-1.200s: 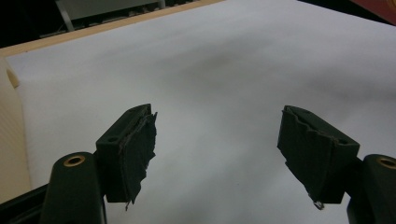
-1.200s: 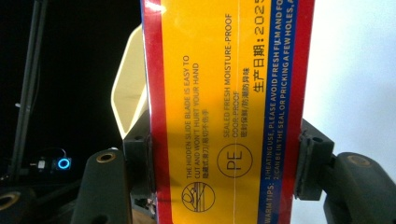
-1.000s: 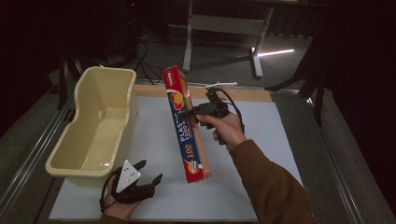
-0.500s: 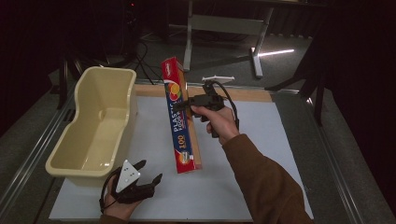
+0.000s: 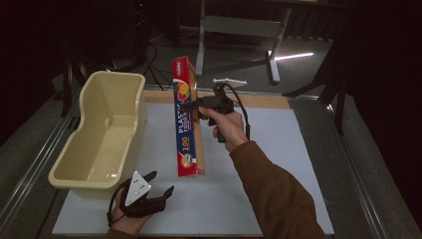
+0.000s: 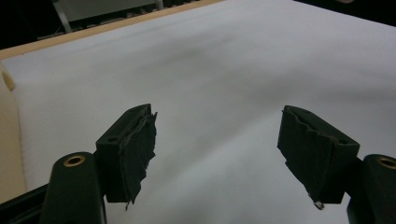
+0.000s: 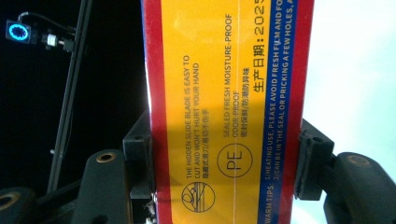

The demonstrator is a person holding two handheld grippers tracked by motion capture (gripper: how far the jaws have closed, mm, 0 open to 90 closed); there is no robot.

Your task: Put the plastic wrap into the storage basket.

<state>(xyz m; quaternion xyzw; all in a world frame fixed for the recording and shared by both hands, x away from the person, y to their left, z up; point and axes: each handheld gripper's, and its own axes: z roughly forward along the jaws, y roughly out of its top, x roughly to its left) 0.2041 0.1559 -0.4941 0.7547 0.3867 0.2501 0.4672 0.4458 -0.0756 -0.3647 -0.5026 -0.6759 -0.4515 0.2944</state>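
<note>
Carrying step: long red-and-yellow cardboard plastic-wrap box (image 5: 186,119) hangs in the air above the white desk (image 5: 278,164), pinched across its width by the right gripper (image 5: 191,105). Left gripper (image 5: 161,185) rests spread. Next move likely calls for lowering into the cream plastic tub (image 5: 99,139) beside it.

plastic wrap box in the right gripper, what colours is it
Red and orange-yellow with a blue strip on the plastic wrap box; clearest in the right gripper view.
</note>
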